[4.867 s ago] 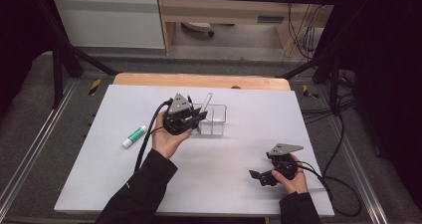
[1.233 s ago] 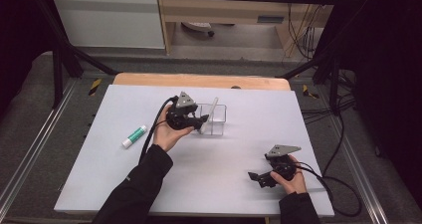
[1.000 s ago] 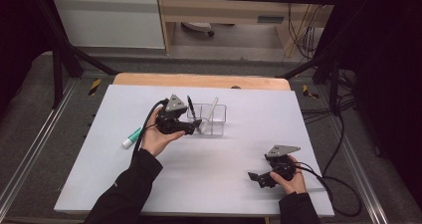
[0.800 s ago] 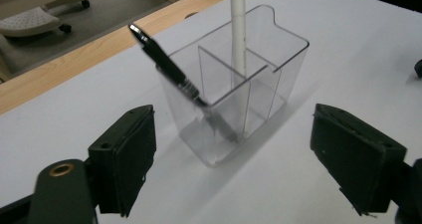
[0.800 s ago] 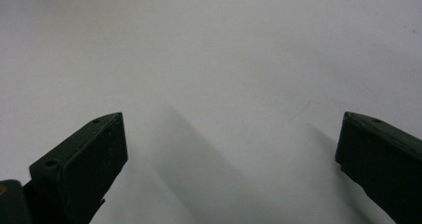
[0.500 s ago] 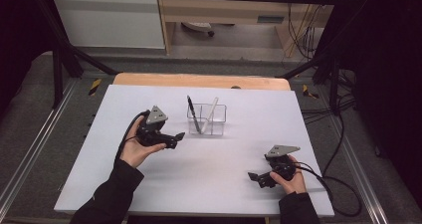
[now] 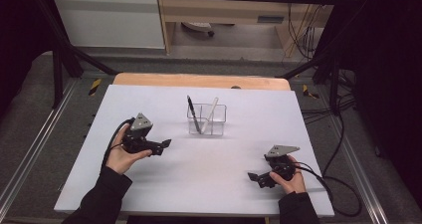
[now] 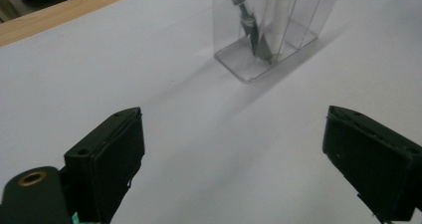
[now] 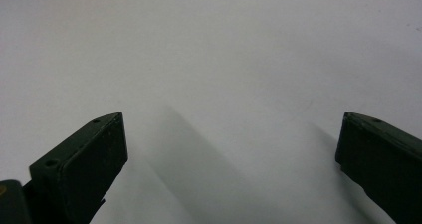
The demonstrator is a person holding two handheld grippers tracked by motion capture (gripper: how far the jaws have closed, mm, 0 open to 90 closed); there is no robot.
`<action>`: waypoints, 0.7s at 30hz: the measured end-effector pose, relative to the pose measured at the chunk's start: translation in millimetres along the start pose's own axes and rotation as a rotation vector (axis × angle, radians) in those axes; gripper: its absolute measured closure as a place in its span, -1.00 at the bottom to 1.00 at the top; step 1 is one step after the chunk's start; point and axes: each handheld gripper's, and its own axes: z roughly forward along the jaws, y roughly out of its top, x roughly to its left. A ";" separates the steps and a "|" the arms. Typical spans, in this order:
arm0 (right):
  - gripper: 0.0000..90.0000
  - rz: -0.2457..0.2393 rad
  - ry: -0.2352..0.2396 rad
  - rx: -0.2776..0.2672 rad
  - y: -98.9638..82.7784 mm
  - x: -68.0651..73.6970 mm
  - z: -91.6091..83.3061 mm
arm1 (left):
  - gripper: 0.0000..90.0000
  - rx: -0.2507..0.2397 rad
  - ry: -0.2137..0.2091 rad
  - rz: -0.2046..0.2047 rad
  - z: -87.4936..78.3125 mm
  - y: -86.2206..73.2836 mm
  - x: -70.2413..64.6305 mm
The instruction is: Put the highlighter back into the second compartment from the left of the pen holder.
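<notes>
- Clear plastic holder (image 7: 207,120) stands upright at table (image 7: 318,114) centre, toward 12 o'clock, holding 2 pens: dark pen (image 7: 193,113) leaning left, white pen (image 7: 211,112) leaning right.
- Left gripper (image 7: 166,144) at 9 o'clock of the holder, apart from it, jaws just opened wide, nothing between them.
- Left gripper view: holder base at 12 o'clock ahead of the jaws.
- Right gripper (image 7: 254,177) at 4 o'clock near the table edge, jaws wide, empty, over bare white surface.

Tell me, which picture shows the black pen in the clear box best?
The high view: the whole black pen leans in the clear box beside a white pen. The left gripper view shows its lower end inside the box, closer. The right gripper view shows bare white table.
</notes>
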 end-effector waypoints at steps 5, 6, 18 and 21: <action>-0.99 0.004 -0.004 0.003 0.4 -0.4 -0.9 | -0.79 0.027 0.016 -0.006 -1.9 -9.6 13.5; -0.99 0.005 -0.004 0.003 0.3 -0.5 -0.7 | -0.79 0.037 0.018 -0.007 -2.0 -12.0 16.1; -0.99 -0.004 -0.005 0.007 -0.1 -0.7 0.3 | -0.58 0.069 0.051 -0.068 -4.8 -29.1 47.5; -0.99 -0.002 -0.002 0.006 -0.1 -0.5 0.3 | -0.44 0.058 0.048 -0.093 -6.7 -30.4 54.1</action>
